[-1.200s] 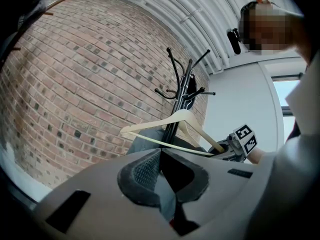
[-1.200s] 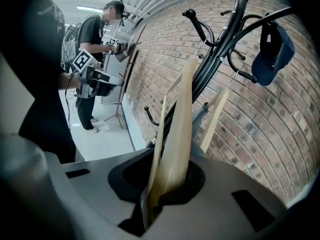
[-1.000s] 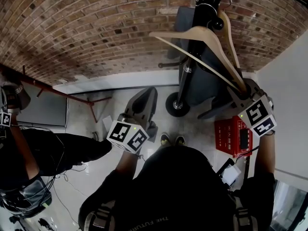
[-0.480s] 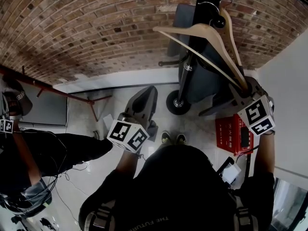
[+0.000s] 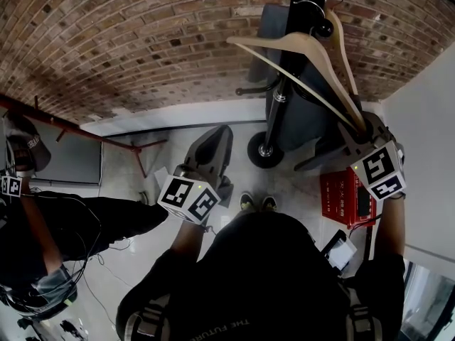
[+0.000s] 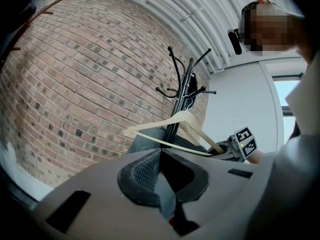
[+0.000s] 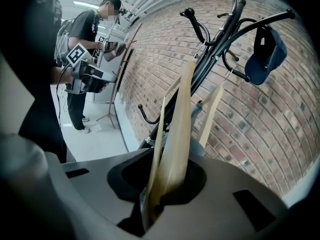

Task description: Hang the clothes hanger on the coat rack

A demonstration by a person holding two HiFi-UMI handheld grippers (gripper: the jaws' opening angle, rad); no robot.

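The black metal coat rack (image 5: 283, 101) stands against the red brick wall (image 5: 142, 41), its round base (image 5: 260, 150) on the pale floor (image 5: 178, 130). The pale wooden clothes hanger (image 5: 306, 52) lies slantwise across the rack's pole, high up. Its wire hook (image 5: 307, 8) is in among the rack's top arms; I cannot tell whether it sits on a peg.

The right tongs (image 5: 361, 129), to the right of the rack and lower than its arms, pinch the end of one hanger arm. In the right gripper view the wood (image 7: 177, 144) runs straight up from between the right tongs (image 7: 165, 184) towards the rack's curved pegs (image 7: 215, 49). A blue cap (image 7: 267, 54) hangs on a peg beyond the hanger.

The left tongs (image 5: 210, 153) are left of the rack's base, well apart from the hanger, pressed together with nothing between them (image 6: 162, 176).

A white wall (image 5: 419, 148) stands near the rack's right side, just beside the right tongs. A red crate (image 5: 345, 201) sits on the floor to the right of the base. Left of the rack the floor is open as far as another person (image 5: 32, 219).
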